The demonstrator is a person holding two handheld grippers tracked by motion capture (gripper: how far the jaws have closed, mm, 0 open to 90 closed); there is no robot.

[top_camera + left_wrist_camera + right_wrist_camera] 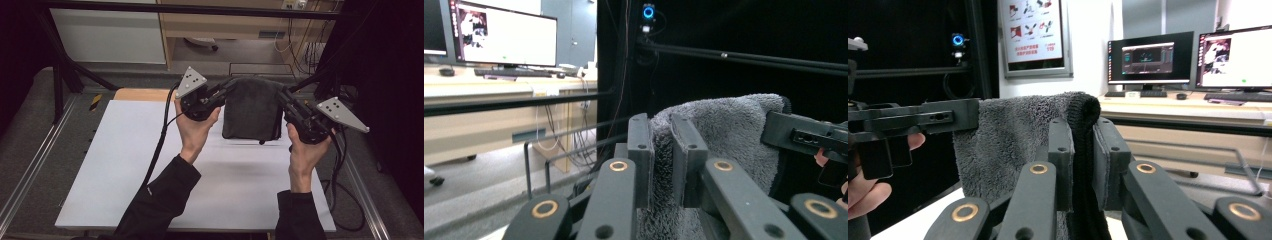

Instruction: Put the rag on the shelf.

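Both grippers hold a dark grey, fluffy terry towel point(251, 107) up in the air above the far edge of the white counter point(150, 170), nearer its far right corner. The left gripper point(226, 91) has its fingers point(640, 150) clamped on one top corner, and the right gripper point(282, 96) has its fingers point(1060, 155) clamped on the other. The towel hangs as a folded rectangle, its top edge stretched level between the two hands, its long axis running down toward the counter; the lower hem seems just clear of the surface, though the shadow makes that hard to judge. The risk I see is a slip: each grip takes only a narrow bite of thick pile, so if the hands pull apart too hard, a corner could slide out and the towel swing down from one side.
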